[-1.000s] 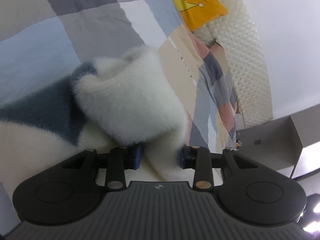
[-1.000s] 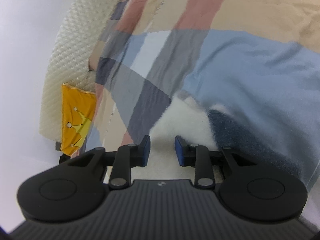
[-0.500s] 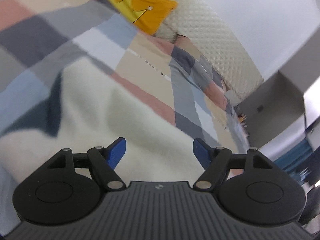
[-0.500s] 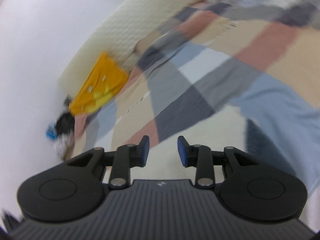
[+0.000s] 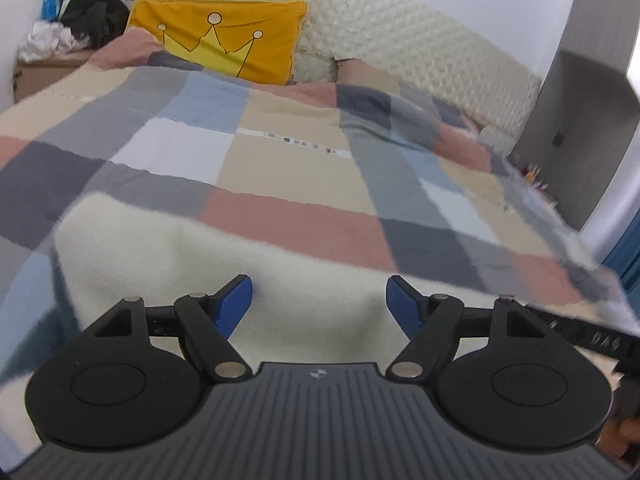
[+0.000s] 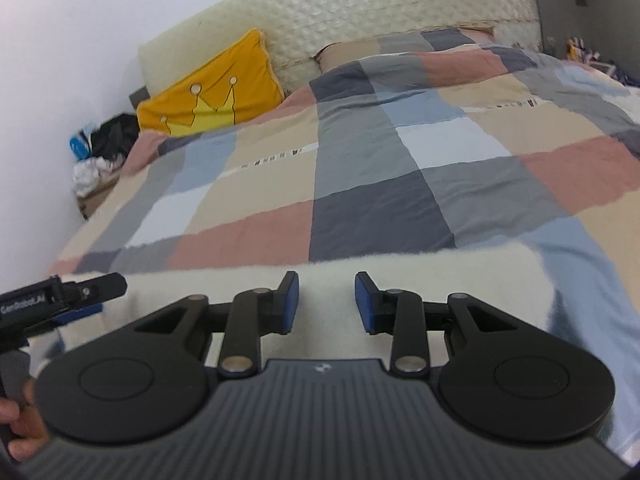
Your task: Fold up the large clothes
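Observation:
A fluffy cream garment (image 5: 200,256) with a dark blue patch at its left lies spread flat on the checked quilt (image 5: 280,168). My left gripper (image 5: 319,300) hovers over its near part, jaws wide open, with only the flat fabric beneath them. In the right wrist view the same garment (image 6: 440,276) stretches across under my right gripper (image 6: 327,300), whose blue pads stand a little apart and pinch nothing. The left gripper (image 6: 80,296) shows at that view's left edge, held by a hand.
A yellow crown cushion (image 5: 224,44) leans on the cream quilted headboard (image 5: 400,28) at the far end of the bed. A low stand with clutter (image 5: 52,60) sits at the far left. A grey wall corner (image 5: 580,120) rises at the right.
The left jaws opened and let go of the fluffy fold, which now lies flat. Both grippers rolled level and drew back and upward, so more of the bed shows.

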`<state>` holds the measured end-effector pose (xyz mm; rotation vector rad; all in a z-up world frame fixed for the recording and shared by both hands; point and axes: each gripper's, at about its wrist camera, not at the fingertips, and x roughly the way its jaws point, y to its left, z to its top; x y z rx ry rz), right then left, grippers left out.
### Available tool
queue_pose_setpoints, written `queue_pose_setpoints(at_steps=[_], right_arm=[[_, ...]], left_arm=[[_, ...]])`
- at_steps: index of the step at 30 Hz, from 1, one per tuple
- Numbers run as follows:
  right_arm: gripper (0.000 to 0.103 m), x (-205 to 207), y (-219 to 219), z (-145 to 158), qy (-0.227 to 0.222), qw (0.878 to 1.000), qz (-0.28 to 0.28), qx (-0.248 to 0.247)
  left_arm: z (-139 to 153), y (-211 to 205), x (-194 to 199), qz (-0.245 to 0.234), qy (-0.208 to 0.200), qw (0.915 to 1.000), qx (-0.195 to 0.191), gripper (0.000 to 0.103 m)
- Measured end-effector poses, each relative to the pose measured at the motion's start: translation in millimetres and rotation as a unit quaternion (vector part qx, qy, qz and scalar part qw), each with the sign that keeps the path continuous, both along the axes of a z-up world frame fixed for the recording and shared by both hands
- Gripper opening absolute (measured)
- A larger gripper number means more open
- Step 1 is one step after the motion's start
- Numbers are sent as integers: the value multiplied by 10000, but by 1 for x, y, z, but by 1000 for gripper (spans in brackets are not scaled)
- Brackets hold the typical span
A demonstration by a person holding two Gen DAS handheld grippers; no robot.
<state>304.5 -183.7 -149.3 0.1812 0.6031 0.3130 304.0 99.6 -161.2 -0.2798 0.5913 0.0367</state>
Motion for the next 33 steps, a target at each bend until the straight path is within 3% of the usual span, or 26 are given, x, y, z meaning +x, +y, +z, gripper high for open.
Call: queue_pose_setpoints(at_steps=[5,11,15,24,28,33], right_arm=[[35,11,5,-9,108,9998,84,-165],[36,27,17,-25,265,9973,298,-620],[36,34,15,-32,374,9973,329,-533],[36,39,16,-38,431,9974,346,-464],[36,37,9,-26,520,9978,324,-244],[37,24,-1,-9,312,9991,236,-178]], left_arm=[[-13,3,13,0,287,9991,309,78],[-30,12,45,-70,877,9958,246,78],[-42,20,59,-92,1060,9943,79,79],[-43,20,58,-159,997,9948,143,79],[-33,19,49,-184,941,9953,140,79],[-21,19,32,-190,828,9963,135,79]])
